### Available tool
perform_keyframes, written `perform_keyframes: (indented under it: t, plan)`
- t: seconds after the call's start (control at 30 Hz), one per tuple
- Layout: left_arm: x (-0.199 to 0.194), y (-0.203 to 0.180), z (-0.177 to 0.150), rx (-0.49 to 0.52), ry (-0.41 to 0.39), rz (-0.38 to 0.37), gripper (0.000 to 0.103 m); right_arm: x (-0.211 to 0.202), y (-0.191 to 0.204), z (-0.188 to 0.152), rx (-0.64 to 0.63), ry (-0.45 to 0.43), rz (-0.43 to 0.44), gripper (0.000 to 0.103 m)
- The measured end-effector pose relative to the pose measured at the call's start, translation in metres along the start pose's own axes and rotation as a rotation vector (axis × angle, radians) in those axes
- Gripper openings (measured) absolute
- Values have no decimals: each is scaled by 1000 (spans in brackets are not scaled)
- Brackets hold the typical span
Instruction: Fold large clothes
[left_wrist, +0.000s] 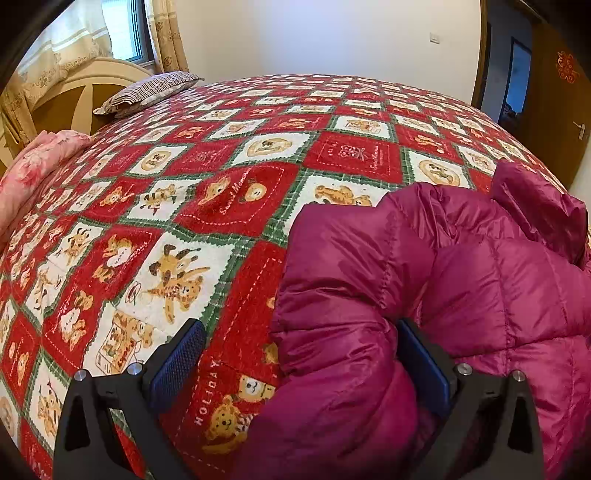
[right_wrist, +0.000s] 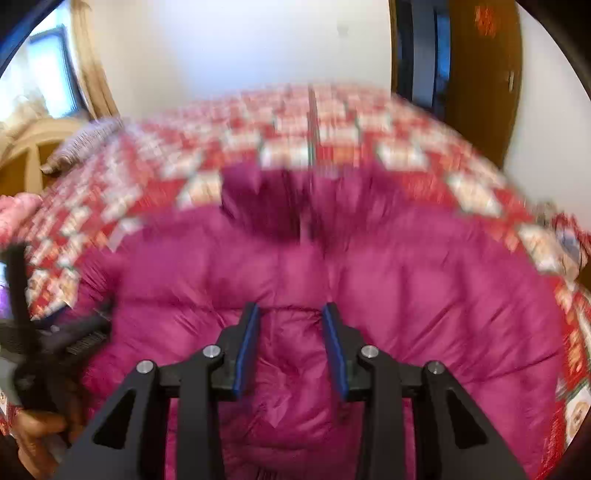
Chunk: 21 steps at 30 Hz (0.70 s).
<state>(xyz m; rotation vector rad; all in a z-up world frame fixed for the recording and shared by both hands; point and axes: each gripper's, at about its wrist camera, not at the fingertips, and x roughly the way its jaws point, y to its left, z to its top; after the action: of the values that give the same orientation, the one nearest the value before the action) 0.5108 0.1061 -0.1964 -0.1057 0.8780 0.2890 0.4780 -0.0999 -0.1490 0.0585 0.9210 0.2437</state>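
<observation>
A: On the red teddy-bear bedspread your magenta puffer jacket lies spread out, near the edge closest to you.

B: And your left gripper?

A: Its jaws are spread wide, a puffy roll of the jacket sitting between them, the right pad against the fabric.

B: Your right gripper?

A: Parted too, hovering over the middle of the jacket; that view is blurred, so contact is unclear. A striped pillow lies at the far left by the headboard.
</observation>
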Motion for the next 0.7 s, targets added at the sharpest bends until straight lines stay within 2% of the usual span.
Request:
perform_keyframes:
  t: [0.07,0.3,0.47,0.53,0.57,0.6,0.7]
  plan:
    - [-1,2,-1,-1,3,-12,102,9,-7,-13,69,27,40,38]
    - [-14,3,-13,55,-15,-16,102,-11,1,-52,15,-24,4,38]
    - [-18,2,-10,76,0,-19,102,-9,3,-43,-16,9,2,40]
    - [-33,4,-3,103,0,-55,102,-18,-2,-34,-15,32,45,40]
    - [-49,7,1,96,-38,-104,102,-29,-9,-25,-1,9,65,40]
    - [-65,9,8,93,-84,-145,102,-38,-14,-20,7,-17,65,44]
    - [-91,-1,35,132,-169,-177,102,-57,-35,22,52,-81,31,75]
